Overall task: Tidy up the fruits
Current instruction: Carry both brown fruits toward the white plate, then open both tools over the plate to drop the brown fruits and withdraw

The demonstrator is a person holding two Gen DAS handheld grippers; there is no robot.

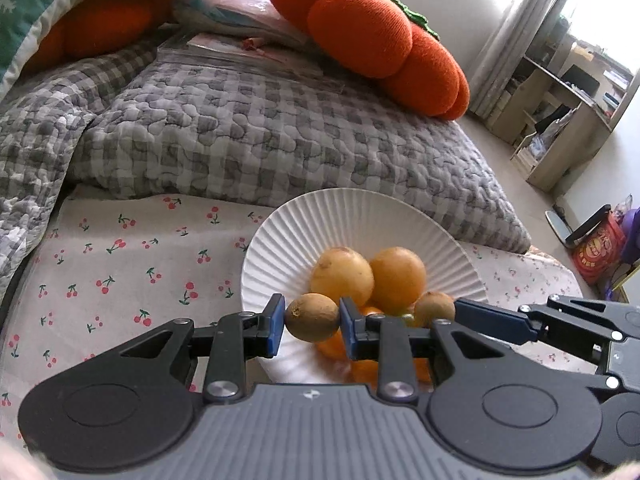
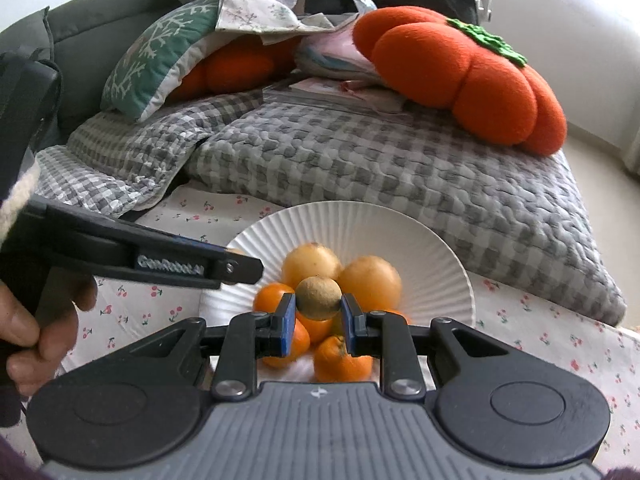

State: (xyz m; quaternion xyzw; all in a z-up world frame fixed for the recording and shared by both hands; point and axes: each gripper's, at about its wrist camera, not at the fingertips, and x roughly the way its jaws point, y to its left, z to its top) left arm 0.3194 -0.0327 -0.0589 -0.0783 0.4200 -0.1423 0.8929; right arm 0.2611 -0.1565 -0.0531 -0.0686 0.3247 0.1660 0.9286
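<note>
A white ribbed plate (image 1: 360, 208) (image 2: 360, 216) lies on a cherry-print sheet and holds two large yellow-orange fruits (image 1: 398, 274) (image 2: 370, 280) and several small tangerines (image 2: 340, 360). My left gripper (image 1: 312, 317) is shut on a small brown oval fruit (image 1: 310, 322) just above the plate's near edge. My right gripper (image 2: 319, 300) is shut on a small round brown fruit (image 2: 319, 294) over the pile. In the left wrist view the right gripper's fingers (image 1: 492, 320) reach in from the right, with its brown fruit (image 1: 434, 308) at their tip. The left gripper's finger (image 2: 180, 264) crosses the right wrist view from the left.
A grey checked quilt (image 1: 280, 132) is bunched right behind the plate. An orange pumpkin cushion (image 1: 380, 40) (image 2: 472, 76) lies on it, with pillows and clothes behind. A person's hand (image 2: 36, 332) holds the left gripper. Wooden shelves (image 1: 560, 120) and a red bag (image 1: 596, 252) stand at the right.
</note>
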